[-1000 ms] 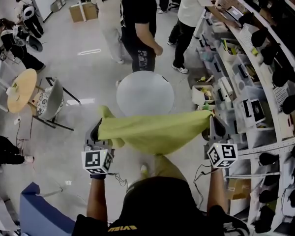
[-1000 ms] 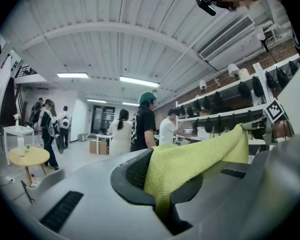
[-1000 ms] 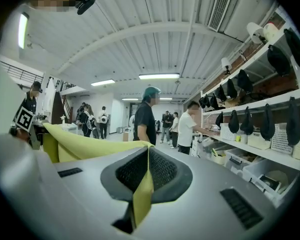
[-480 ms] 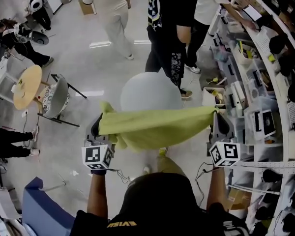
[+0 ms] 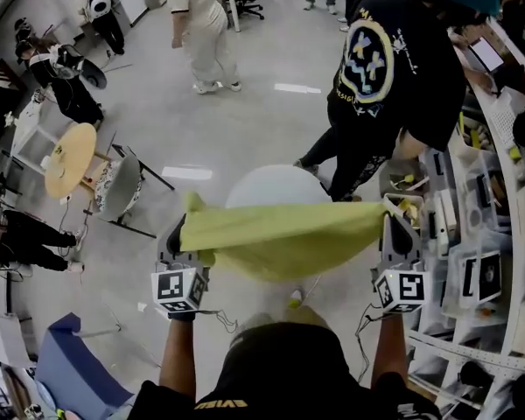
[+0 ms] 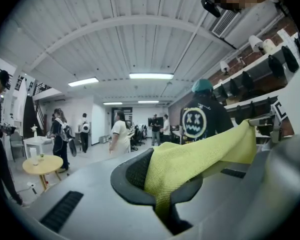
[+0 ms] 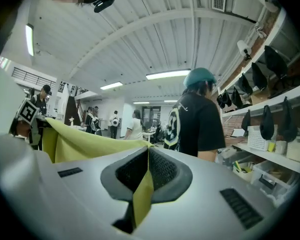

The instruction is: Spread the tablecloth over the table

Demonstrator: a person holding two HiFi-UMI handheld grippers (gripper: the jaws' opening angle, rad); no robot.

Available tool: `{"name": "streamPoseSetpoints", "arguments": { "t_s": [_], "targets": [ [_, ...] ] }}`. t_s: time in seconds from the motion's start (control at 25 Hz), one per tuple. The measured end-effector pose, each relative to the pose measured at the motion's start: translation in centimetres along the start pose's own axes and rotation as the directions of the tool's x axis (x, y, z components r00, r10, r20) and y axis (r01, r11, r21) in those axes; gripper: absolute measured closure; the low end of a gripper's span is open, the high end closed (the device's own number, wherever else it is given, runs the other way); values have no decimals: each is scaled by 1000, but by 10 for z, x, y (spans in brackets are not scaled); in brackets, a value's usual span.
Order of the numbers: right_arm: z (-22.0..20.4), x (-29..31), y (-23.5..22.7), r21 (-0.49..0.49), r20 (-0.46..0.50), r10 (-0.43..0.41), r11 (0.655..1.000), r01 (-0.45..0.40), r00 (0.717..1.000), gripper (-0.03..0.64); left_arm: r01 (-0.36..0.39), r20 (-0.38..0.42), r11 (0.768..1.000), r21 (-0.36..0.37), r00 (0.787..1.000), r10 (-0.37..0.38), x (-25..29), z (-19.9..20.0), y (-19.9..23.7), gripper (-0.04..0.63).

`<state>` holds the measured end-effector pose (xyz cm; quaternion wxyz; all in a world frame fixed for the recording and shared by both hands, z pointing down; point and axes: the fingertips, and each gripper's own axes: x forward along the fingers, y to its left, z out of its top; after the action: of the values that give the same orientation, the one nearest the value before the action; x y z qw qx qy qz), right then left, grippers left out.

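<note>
While my left gripper (image 5: 177, 233) and right gripper (image 5: 391, 224) each clamp tight on a corner of the yellow-green woven tablecloth (image 5: 280, 234), cloth stretched between them, sagging at the round white table's (image 5: 276, 185) near side, person in black T-shirt (image 5: 389, 68) just beside it.

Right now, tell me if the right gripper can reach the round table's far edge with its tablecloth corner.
Doubtful: the right gripper, shut on the tablecloth, is at the round table's near side, and a person in black stands by its far right edge.
</note>
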<state>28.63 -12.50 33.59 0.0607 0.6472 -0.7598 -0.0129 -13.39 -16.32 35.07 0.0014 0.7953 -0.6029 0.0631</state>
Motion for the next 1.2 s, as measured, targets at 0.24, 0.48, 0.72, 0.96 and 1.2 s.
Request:
{"name": "streamPoseSetpoints", "arguments": {
  "t_s": [0.24,0.48,0.72,0.96,1.2],
  "targets": [
    [-4,53,-15,-2,-12,21,1000,-21,1000,612,-26,-35,999,41,999,27,41,0,5,577],
    [-2,104,-8,-27,-35,8,1000,-9,999,612,11,-51,999,34,999,-9,86,-9,30,577],
    [-4,154,9,-12,-67,-50,999,50,997,612,91,-70,996,18,994,-90,145,-22,68,577],
    [-4,190,32,-54,-108,-142,989,137,984,612,196,-95,981,-7,976,-196,200,-41,103,577],
    [-20,230,25,-94,-144,-167,984,154,975,612,270,-211,958,100,946,-245,261,-74,110,577]
  ]
}}
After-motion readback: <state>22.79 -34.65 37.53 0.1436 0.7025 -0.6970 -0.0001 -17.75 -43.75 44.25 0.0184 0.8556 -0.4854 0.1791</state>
